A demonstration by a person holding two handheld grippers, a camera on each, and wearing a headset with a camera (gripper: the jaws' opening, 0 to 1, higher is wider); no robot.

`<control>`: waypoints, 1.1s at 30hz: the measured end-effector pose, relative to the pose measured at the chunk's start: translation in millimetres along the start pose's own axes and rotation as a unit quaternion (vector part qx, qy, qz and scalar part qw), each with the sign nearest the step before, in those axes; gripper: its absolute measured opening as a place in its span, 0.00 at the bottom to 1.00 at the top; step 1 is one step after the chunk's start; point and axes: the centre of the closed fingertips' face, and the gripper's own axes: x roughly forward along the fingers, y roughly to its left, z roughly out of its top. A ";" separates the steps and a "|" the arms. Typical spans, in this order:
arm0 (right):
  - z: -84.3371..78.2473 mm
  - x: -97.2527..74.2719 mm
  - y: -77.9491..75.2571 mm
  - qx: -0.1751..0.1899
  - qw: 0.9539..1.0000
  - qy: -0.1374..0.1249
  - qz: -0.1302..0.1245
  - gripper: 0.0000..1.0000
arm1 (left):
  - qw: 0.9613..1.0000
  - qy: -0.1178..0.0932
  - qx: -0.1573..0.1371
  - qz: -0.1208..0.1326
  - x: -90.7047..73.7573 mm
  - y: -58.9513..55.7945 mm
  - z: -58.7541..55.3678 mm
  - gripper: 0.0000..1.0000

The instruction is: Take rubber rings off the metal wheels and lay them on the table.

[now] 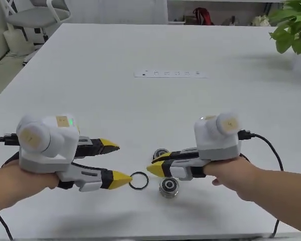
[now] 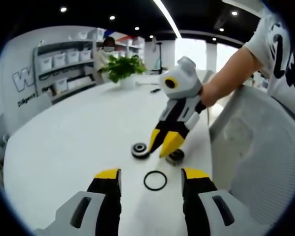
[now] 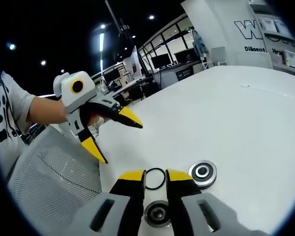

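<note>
Ring [image 1: 138,181] lies flat on the counter [image 1: 140,110] just ahead of your wide-open left tool [image 1: 121,162] and its empty jaws, while both wheels [image 1: 169,186] sit close beside your right tool [image 1: 154,164], its jaws slightly apart and empty, so that hand is nearer them.

Landmark: rubber ring [image 1: 138,181].
- Far wheel [image 1: 160,151], beyond ring in head view: part hidden behind upper jaw of right gripper [image 1: 150,164].
- Near wheel [image 3: 157,215], just right of ring: flanks masked by own jaws in right gripper view; top hidden behind right gripper tips in left gripper view.
- Power strip [image 1: 170,74], far beyond ring: sockets too small to count.
- Plant [image 1: 293,27], far right of ring: cut by frame edge.
- Person [image 2: 108,46], far beyond ring in left gripper view: blurred.
</note>
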 end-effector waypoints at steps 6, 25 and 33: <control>6.8 -14.1 -7.4 0.002 1.000 -0.012 -0.010 0.15 | 1.000 -0.003 0.002 -0.002 4.8 1.8 5.6 0.49; 7.7 -40.5 -41.7 -0.027 0.998 -0.019 -0.058 0.19 | 1.000 0.000 0.012 -0.010 23.7 12.5 18.8 0.48; -1.9 -40.1 -50.9 -0.045 0.997 -0.002 -0.070 0.20 | 1.000 0.001 0.006 -0.009 32.8 17.0 18.5 0.47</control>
